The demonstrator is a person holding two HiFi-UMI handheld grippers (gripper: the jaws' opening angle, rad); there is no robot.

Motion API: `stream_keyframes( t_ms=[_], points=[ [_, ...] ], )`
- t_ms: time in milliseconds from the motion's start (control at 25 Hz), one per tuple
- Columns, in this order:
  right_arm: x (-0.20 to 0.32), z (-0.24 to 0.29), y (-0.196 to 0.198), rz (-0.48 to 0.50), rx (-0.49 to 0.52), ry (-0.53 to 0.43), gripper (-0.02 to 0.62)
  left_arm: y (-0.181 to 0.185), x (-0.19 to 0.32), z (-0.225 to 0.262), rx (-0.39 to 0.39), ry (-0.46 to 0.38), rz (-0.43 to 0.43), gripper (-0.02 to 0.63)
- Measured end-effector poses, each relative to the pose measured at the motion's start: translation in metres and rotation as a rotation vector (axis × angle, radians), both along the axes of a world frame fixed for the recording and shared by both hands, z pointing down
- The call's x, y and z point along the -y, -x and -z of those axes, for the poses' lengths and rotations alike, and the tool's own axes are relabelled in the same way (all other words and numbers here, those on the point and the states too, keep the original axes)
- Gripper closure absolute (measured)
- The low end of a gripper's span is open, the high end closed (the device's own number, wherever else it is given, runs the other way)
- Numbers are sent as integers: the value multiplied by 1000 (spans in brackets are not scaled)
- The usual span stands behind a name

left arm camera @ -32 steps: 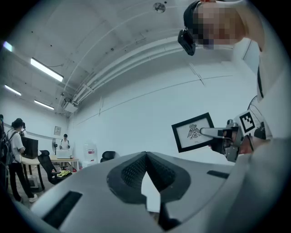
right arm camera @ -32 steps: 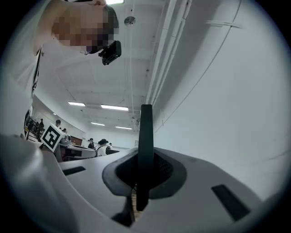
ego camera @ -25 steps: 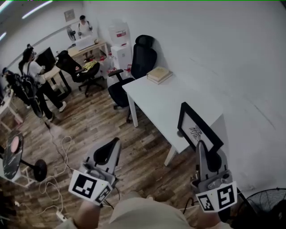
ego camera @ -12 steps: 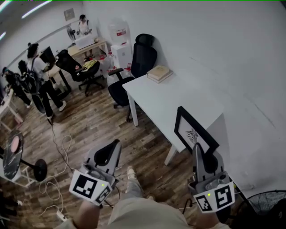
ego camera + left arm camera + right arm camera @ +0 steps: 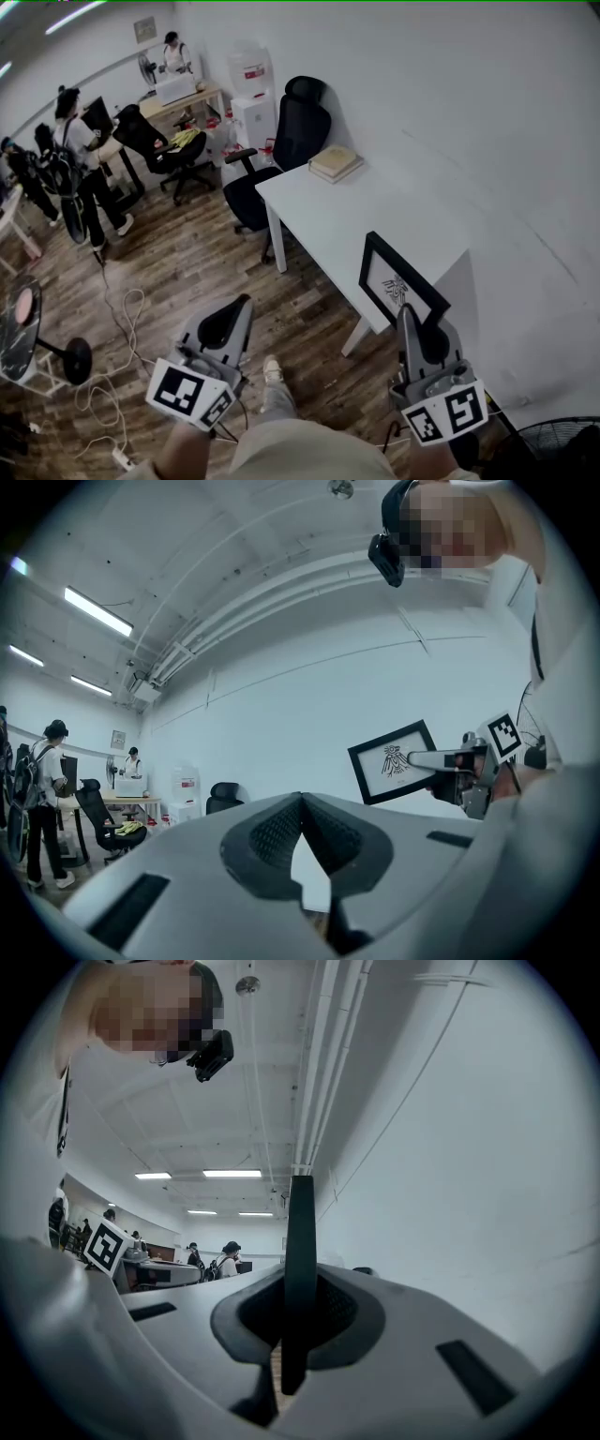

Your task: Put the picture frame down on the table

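A black picture frame with a white mat and a small bird drawing hangs tilted in the air over the near right end of the white table. My right gripper is shut on its lower edge. In the right gripper view the frame shows edge-on as a dark upright bar clamped in my right gripper. My left gripper hovers over the wooden floor, left of the table, shut with nothing in it. From the left gripper view, past my left gripper, the frame faces me.
A stack of books lies at the table's far end, with a black office chair behind it. The white wall runs along the table's right side. Several people and desks stand at the far left. Cables trail over the floor, and a fan is at bottom right.
My right gripper has carried the frame a little left, toward the table's near end. The left gripper has barely moved. People at the far left have walked.
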State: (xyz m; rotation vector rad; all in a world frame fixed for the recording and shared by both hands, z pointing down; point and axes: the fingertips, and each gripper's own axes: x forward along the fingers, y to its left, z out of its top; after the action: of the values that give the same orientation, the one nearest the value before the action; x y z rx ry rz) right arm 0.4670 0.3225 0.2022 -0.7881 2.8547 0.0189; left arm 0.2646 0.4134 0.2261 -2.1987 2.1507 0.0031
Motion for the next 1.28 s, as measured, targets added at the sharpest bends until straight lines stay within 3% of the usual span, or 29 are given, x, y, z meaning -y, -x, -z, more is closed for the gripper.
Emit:
stream_keyframes(
  t_ms=[280, 560, 1080, 1280],
  points=[
    [50, -20, 53, 23, -32, 74, 565, 46, 48, -13, -10, 21, 0, 584],
    [113, -34, 138, 40, -50, 133, 565, 132, 108, -22, -20, 44, 14, 584],
    [220, -72, 312, 79, 53, 437, 565, 301, 193, -55, -62, 119, 26, 584],
    [251, -97, 357, 62, 110, 547, 565, 347, 214, -70, -53, 129, 20, 584]
  ],
)
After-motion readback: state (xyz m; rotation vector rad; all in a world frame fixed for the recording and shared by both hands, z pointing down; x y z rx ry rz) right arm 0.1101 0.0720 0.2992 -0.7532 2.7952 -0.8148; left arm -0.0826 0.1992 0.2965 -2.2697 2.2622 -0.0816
